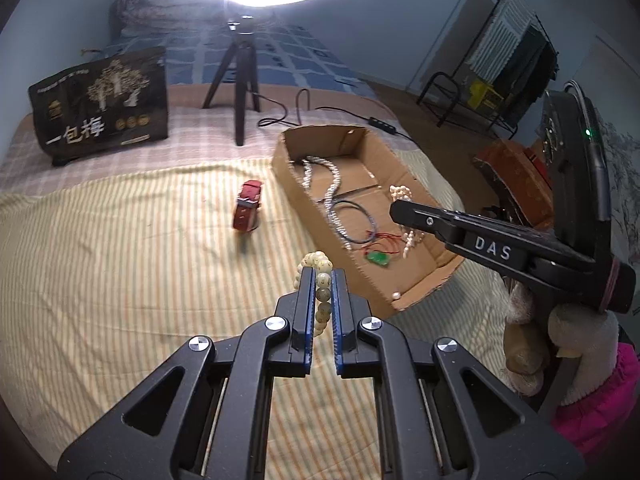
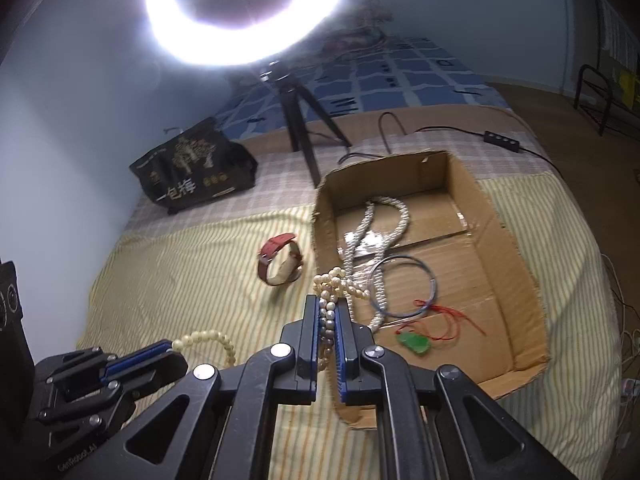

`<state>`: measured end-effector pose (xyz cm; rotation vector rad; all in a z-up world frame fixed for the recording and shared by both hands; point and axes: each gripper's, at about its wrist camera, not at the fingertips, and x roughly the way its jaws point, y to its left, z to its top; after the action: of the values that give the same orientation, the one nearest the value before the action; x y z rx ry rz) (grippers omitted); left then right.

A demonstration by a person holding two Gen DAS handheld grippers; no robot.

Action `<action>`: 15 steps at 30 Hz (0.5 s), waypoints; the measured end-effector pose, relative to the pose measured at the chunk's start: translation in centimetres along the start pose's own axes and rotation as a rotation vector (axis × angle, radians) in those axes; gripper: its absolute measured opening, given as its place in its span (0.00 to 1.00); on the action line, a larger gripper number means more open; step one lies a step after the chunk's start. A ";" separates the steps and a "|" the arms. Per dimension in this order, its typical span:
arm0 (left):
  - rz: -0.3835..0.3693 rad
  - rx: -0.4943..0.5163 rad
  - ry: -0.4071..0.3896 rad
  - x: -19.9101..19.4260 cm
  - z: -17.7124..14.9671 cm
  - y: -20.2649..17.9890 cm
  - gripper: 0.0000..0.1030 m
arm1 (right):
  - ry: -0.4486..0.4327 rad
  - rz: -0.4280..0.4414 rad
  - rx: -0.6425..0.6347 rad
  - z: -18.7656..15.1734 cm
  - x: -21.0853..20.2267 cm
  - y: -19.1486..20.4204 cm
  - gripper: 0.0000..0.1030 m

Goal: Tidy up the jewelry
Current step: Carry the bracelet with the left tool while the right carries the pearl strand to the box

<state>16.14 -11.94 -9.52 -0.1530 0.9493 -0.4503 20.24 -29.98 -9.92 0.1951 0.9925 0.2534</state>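
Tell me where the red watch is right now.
The watch lies on the striped cloth, outside the box and just off its left wall, beyond both grippers; the left wrist view also shows it left of the box.

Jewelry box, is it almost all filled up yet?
Partly. The cardboard box already holds a long pearl necklace, a blue bangle and a green pendant. The left gripper holds a cream bead bracelet; the right gripper holds a pearl strand. The red watch waits on the bed.
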 end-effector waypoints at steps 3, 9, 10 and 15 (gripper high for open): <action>-0.018 -0.002 0.002 0.5 0.4 -0.8 0.05 | -0.010 -0.008 0.013 0.3 -0.4 -0.9 0.04; -0.049 0.018 -0.022 0.8 1.2 -2.7 0.05 | -0.028 -0.028 0.034 0.8 -0.9 -2.6 0.04; -0.052 0.023 -0.022 0.9 1.2 -3.0 0.05 | -0.031 -0.031 0.038 0.9 -1.0 -2.8 0.04; -0.063 0.046 -0.015 2.0 1.4 -4.4 0.05 | -0.040 -0.037 0.072 1.4 -1.0 -4.2 0.04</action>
<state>16.96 -16.89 -8.79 -0.1444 0.9204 -0.5279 21.45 -34.29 -9.54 0.2466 0.9651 0.1796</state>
